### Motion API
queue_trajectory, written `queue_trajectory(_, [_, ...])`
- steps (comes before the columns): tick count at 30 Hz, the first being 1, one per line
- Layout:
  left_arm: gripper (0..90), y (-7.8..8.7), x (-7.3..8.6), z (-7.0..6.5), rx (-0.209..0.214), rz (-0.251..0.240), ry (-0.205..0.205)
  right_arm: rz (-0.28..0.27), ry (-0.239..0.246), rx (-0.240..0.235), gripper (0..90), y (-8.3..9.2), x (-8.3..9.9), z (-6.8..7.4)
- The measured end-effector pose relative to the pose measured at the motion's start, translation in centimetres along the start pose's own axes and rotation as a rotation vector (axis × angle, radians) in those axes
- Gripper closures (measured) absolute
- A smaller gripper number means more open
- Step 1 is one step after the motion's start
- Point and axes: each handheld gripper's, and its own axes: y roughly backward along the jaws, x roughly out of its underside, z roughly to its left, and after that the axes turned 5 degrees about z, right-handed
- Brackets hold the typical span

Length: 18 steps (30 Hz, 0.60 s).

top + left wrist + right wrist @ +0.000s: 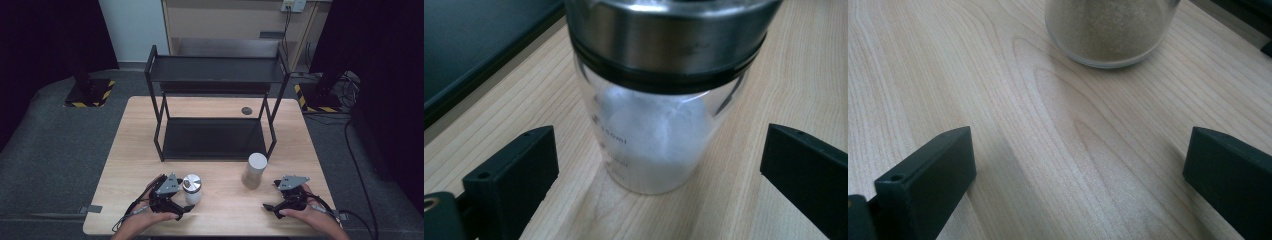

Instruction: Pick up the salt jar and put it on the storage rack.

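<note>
We have the left gripper [176,199] drawn up to the steel-lidded jar [192,188], which stands on the worktop [220,210] in front of the black rack [215,107], towards its left leg. Its jaws are released, one on each side of the glass and touching neither. To take it well, we should ease forward until the jaws flank the widest part of the glass below the lid, keep them level, then close evenly so the jar does not tip or skid.

The right gripper [280,205] also has its jaws released and holds nothing; it rests short of the tan canister [254,170], which stands in front of the rack's right leg.

The left gripper view gives us the jar's white powder [649,135] and its printed measure marks; the high view gives us both containers against the rack
</note>
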Motion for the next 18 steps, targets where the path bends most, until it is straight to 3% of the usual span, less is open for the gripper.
queue_trajectory(8, [3.2, -0.8, -0.1, 0.0, -0.002, 0.000, -0.003, 0.000, -0.002, 0.002, 1.3, 0.0, 0.0, 0.1])
queue_trajectory(18, [9.1, -1.2, 0.2, 0.5, 0.014, -0.040, 0.012, 0.000, -0.002, 0.002, 1.3, 0.0, 0.0, 0.1])
